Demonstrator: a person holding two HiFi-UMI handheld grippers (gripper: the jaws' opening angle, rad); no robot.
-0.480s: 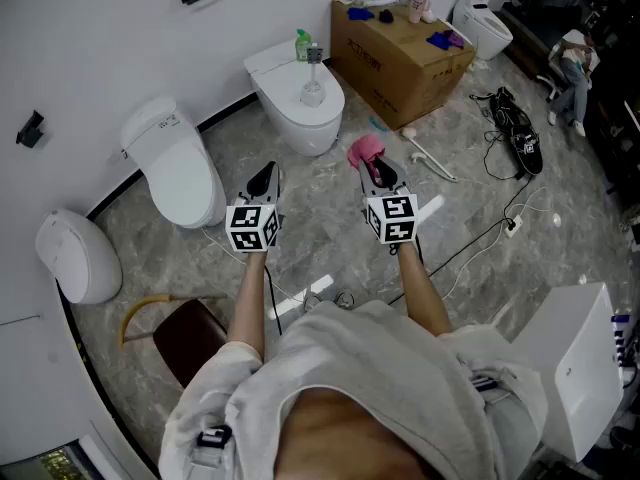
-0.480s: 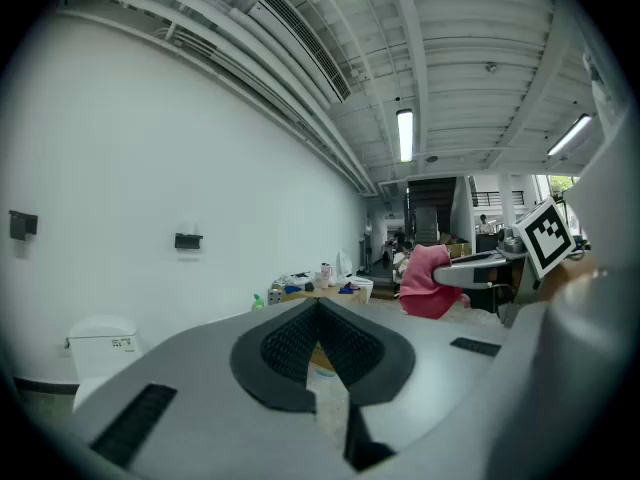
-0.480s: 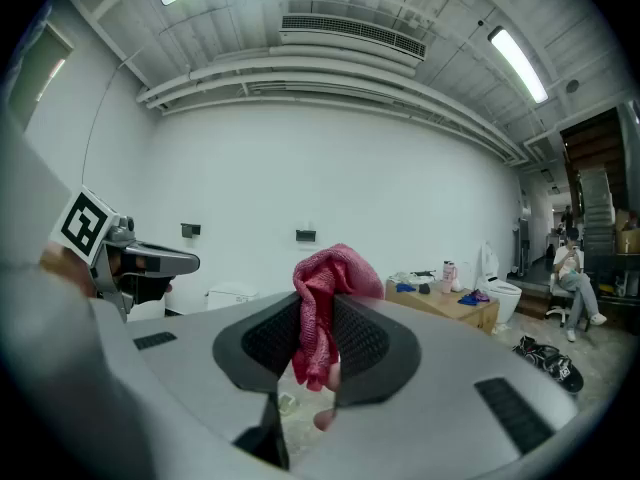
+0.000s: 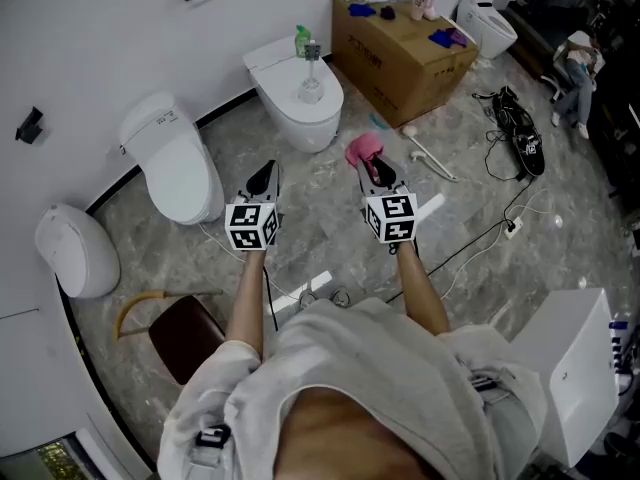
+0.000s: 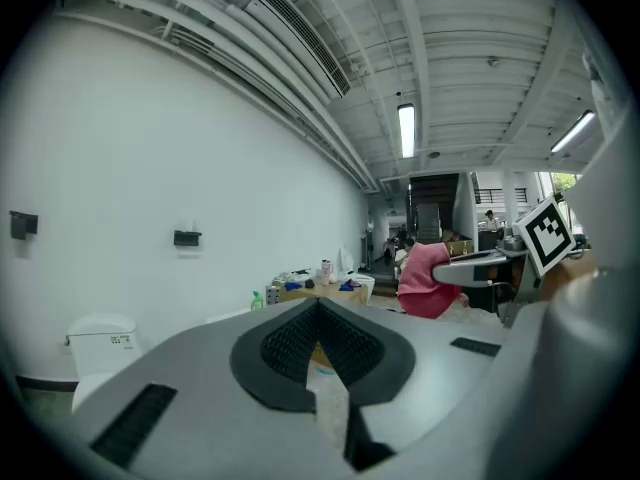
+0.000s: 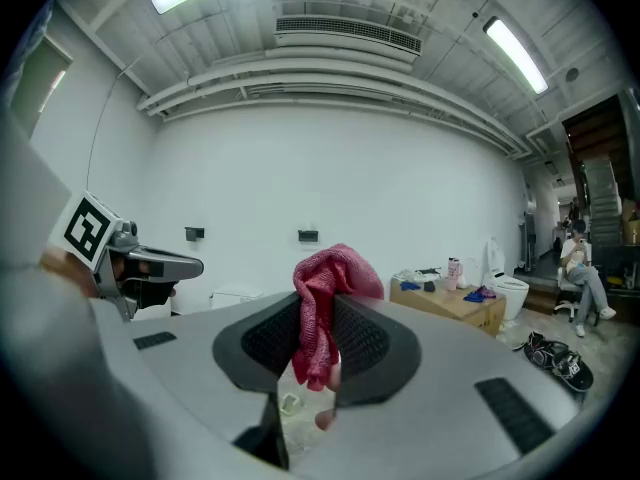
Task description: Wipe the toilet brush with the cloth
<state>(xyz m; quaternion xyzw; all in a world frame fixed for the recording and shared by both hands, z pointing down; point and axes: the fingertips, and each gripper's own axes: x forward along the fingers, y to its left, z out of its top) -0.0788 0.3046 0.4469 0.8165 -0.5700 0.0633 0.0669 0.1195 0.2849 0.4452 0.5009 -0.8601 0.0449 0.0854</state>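
**Head view:** L gripper (image 4: 264, 176) sits mid-frame, jaws closed to a point w/ nothing in them. R gripper (image 4: 380, 174) is just right of it, clamped on the pink cloth (image 4: 363, 150), which bunches above the tips. Both hang over the marble floor (image 4: 330, 243) and touch nothing else. Right of the cloth, a white long-handled item w/ a round head lies on the floor. I take it for the toilet brush (image 4: 428, 156), tho it's too small to be sure. It lies apart from both grippers. Upper centre is a white toilet (image 4: 290, 123), lid down, w/ a green bottle (image 4: 302, 42) and a small upright item (image 4: 312, 78) on it. A cardboard box (image 4: 400, 63) is at upper right.

**L gripper view:** pads meet at the tips, centre-frame, w/ only floor seen thru the slit below, so it's empty. The R gripper w/ cloth shows at the right side. Brush not in frame.

**R gripper view:** cloth is pinched betw. the pads at centre, w/ a fold sticking up above them and a tail hanging below. The L gripper shows at the left edge. Brush not in frame.

**Progress, as I judge it:** cloth in hand, so prep is done. The brush isn't picked up and no wiping has begun. What's left is to take the brush w/ the free L gripper, bring the cloth to it, and rub handle and head.
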